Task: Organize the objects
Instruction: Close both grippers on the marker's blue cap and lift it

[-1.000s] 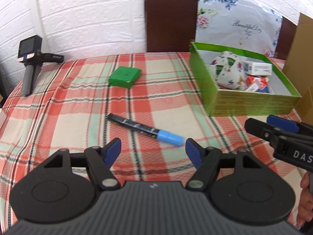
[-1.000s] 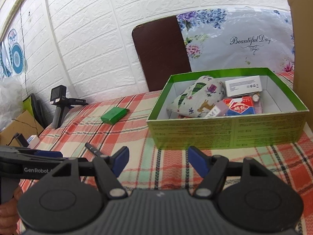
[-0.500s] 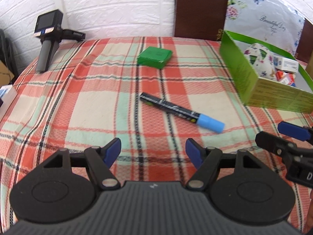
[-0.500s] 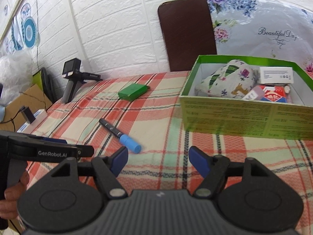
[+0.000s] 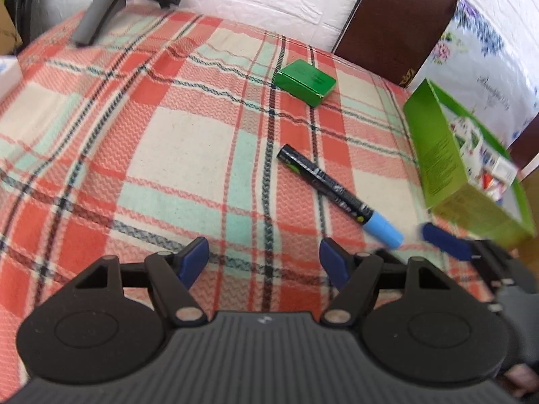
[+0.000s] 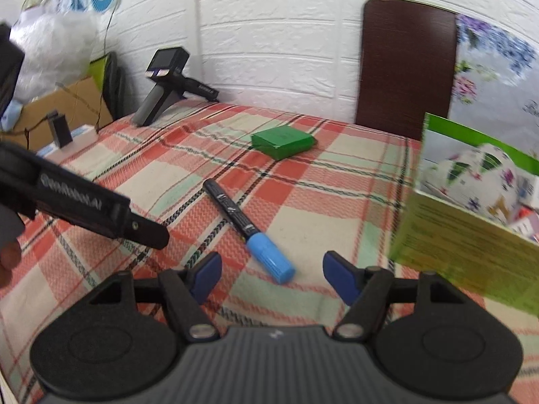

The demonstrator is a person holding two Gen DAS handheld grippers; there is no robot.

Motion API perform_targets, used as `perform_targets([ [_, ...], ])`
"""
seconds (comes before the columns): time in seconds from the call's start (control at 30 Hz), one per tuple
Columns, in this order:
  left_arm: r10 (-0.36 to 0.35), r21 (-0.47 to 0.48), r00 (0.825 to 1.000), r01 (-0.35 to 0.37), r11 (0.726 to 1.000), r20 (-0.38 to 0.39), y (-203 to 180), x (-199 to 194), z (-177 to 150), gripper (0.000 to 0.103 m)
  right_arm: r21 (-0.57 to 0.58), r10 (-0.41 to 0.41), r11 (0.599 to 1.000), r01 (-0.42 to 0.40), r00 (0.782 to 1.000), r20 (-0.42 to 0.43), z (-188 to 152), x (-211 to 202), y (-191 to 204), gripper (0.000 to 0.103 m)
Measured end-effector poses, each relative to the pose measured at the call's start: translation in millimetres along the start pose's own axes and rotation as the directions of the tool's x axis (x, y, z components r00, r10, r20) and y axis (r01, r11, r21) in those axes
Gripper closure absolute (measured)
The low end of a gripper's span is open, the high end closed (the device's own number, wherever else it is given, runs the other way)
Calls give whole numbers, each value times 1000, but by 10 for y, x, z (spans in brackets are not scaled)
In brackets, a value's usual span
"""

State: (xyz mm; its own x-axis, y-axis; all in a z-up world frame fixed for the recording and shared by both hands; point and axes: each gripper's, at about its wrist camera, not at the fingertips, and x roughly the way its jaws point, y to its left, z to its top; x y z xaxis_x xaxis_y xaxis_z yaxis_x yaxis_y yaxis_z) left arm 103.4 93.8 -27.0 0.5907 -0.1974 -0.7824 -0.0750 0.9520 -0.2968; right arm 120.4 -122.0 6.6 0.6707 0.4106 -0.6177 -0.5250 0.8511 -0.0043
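A black marker with a blue cap lies on the plaid cloth, cap end nearest me. Beyond it sits a small green box. At the right stands an open green carton holding a floral pouch and small packs. My left gripper is open over bare cloth, left of the marker. My right gripper hovers just short of the blue cap, its jaws closing with nothing between the pads. One of its blue fingertips shows in the left wrist view.
A grey-handled camera device lies at the cloth's far left corner. A brown chair back and a floral cushion stand behind the table against the white brick wall. Cardboard and bags crowd the left side.
Both grippers have swung left and dipped with a roll. The marker now lies closer, just ahead of the right gripper, and the green carton has slid to the right edge of both views.
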Motion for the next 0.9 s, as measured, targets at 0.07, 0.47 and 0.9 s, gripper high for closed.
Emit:
perform_targets([
  [0.07, -34, -35, 999, 33, 999, -14, 23, 22, 32, 29, -37, 4, 999, -5, 1000, -22, 14, 125, 39, 50],
  [0.47, -120, -93, 992, 116, 989, -40, -2, 100, 85, 32, 199, 319, 932, -304, 947, -47, -108, -71, 82, 85],
  [0.9, -169, 32, 985, 170, 985, -30, -616, -49, 203, 78, 241, 276, 926, -289, 957, 87, -112, -409, -151, 85],
])
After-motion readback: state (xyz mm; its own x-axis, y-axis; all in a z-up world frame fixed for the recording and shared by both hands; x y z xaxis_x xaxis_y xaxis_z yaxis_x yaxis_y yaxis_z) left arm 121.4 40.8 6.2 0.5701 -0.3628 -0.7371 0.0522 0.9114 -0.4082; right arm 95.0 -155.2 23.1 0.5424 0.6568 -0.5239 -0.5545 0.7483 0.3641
